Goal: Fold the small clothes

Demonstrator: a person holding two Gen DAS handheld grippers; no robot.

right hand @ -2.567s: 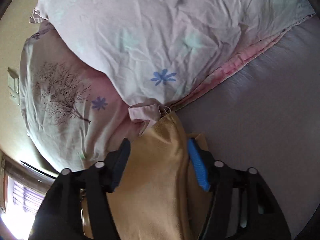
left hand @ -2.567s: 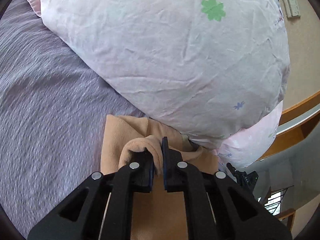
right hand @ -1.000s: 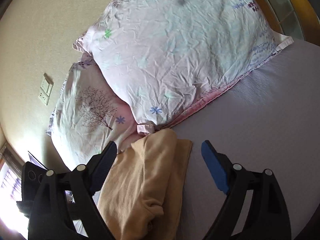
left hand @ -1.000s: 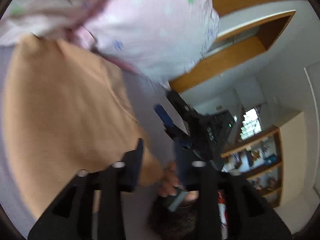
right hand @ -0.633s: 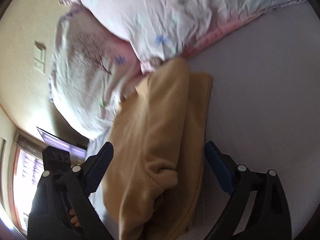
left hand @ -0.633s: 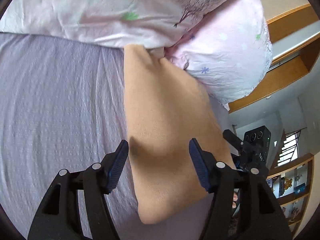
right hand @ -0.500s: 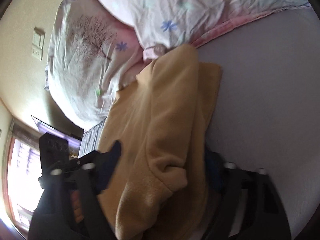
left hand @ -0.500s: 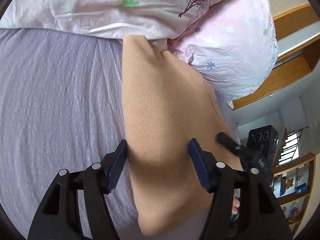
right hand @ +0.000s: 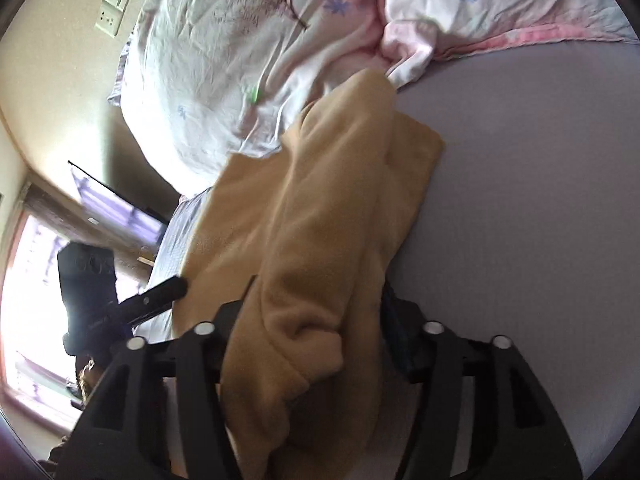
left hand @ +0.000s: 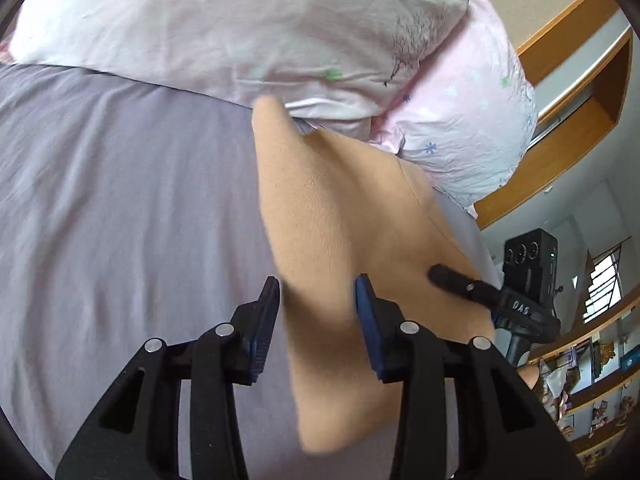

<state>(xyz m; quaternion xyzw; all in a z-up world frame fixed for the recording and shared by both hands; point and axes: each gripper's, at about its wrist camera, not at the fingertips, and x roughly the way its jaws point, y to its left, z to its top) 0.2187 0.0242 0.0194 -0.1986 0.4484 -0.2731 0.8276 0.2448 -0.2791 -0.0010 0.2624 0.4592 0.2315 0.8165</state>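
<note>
A tan fleece garment [left hand: 344, 216] lies folded on the lilac bed sheet [left hand: 120, 200], its far end against the pillows. My left gripper [left hand: 316, 300] is open, its jaws straddling the garment's left edge without clamping it. In the right wrist view the same garment [right hand: 328, 208] lies bunched in thick folds. My right gripper [right hand: 316, 292] is open, with a thick fold of the cloth between its jaws; its fingertips are largely hidden by the cloth. The right gripper also shows in the left wrist view [left hand: 452, 278] at the garment's right side.
Two white and pink flowered pillows [left hand: 248, 28] lie along the head of the bed, also in the right wrist view [right hand: 240, 60]. A wooden headboard [left hand: 560, 92] and shelves [left hand: 600, 380] stand to the right. A wall switch [right hand: 116, 0] and a bright window [right hand: 24, 300] are on the left.
The left gripper has narrowed its opening around the garment's left edge. The right gripper has pushed forward over the bunched cloth, which now fills its jaws.
</note>
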